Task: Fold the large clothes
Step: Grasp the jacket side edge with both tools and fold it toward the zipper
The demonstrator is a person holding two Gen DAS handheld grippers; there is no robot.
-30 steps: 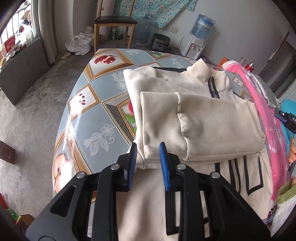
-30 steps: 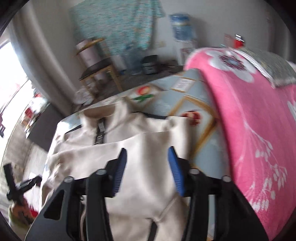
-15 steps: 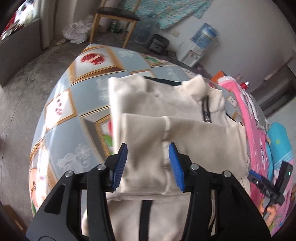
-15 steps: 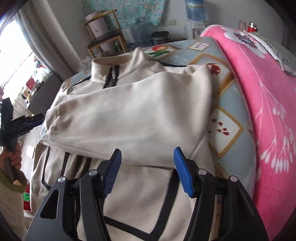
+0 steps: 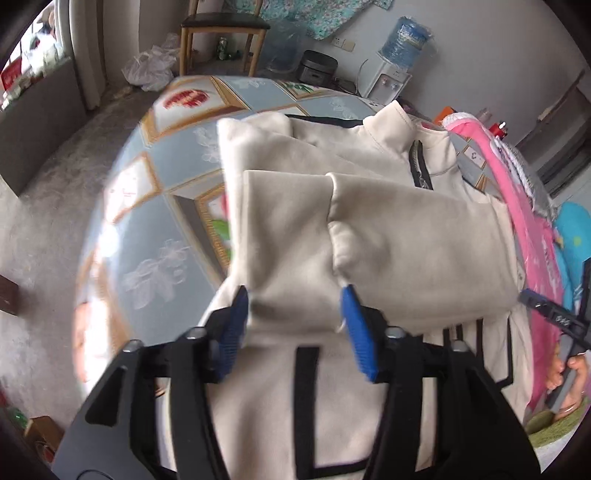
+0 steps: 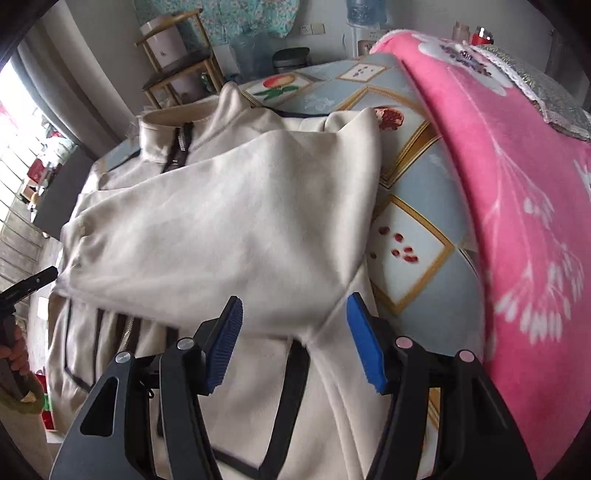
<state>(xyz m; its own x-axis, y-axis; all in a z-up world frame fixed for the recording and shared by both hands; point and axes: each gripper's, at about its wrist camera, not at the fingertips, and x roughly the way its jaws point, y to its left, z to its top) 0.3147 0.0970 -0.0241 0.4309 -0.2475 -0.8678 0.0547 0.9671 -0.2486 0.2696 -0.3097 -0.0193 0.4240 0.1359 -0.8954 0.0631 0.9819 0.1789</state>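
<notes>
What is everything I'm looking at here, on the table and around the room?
jacket: one, cream with black trim, sleeves folded across, on the table
table: one, blue-grey fruit-print cover, under the jacket
blanket: one, pink with white flowers, on the table's right side
chair: one, wooden with dark seat, far floor
water dispenser: one, white with blue bottle, by the wall
plastic bag: one, white, floor near the chair
left gripper: one, black with blue pads, open over a sleeve cuff
right gripper: one, black with blue pads, open over the other sleeve
</notes>
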